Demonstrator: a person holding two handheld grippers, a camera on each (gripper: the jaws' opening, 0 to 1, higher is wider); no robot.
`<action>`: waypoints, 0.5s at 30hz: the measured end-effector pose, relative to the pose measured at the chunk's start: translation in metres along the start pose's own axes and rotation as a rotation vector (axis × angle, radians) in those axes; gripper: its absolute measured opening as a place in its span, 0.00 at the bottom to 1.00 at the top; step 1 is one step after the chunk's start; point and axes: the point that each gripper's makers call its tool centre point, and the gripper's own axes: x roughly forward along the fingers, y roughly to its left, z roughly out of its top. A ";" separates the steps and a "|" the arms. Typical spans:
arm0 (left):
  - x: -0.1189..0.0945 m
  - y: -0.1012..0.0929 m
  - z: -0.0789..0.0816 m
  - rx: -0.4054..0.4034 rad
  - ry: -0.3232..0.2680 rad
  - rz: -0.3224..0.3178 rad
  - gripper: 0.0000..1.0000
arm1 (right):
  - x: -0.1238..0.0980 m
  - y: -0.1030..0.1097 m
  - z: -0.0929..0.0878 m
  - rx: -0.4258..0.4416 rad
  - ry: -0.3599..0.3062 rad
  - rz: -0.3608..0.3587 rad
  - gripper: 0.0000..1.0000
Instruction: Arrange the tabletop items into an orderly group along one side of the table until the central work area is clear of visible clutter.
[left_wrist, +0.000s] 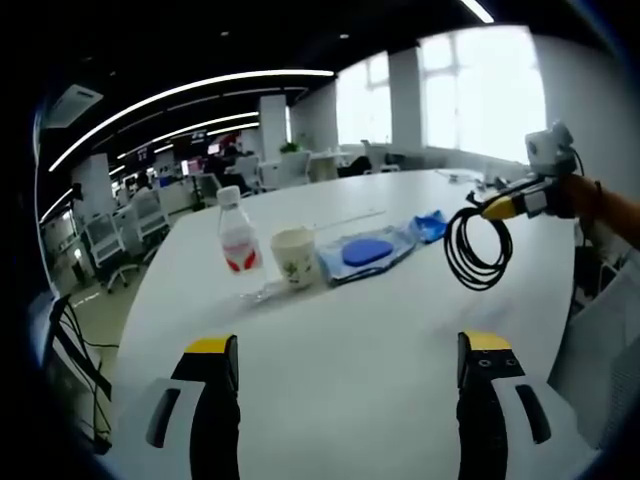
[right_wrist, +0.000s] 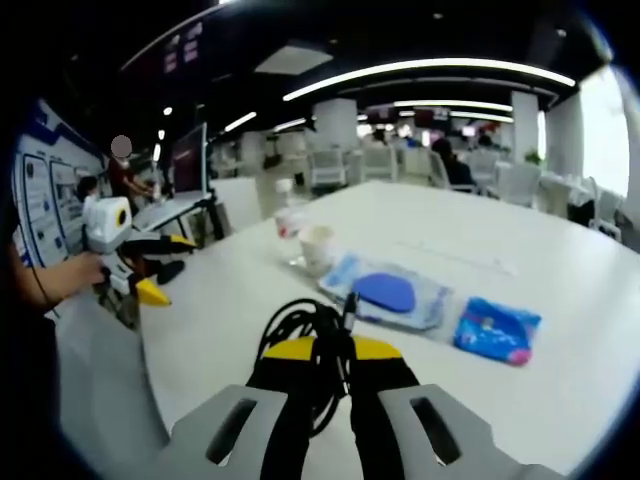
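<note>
The right gripper has its yellow-tipped jaws pinched on a coiled black cable, which hangs above the round white table, well apart from the other items. The left gripper hovers over the table's near edge with jaws spread wide, holding nothing. Mid-table sit a clear plastic water bottle with a red label, a white paper cup just beside it, a clear bag holding a blue oval object, and a small blue packet.

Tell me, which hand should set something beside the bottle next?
Probably the right: its tool already grips the coiled black cable above the white table, while the left tool is open.
</note>
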 end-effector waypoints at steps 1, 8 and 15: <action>0.000 0.000 0.000 0.000 0.001 0.000 0.88 | -0.001 -0.002 0.000 0.004 -0.001 -0.004 0.08; 0.000 -0.001 0.000 0.002 0.002 -0.002 0.88 | -0.003 -0.011 0.002 0.012 -0.004 -0.027 0.08; -0.001 -0.001 -0.002 0.003 0.009 -0.004 0.88 | -0.003 -0.022 0.004 0.019 -0.004 -0.047 0.08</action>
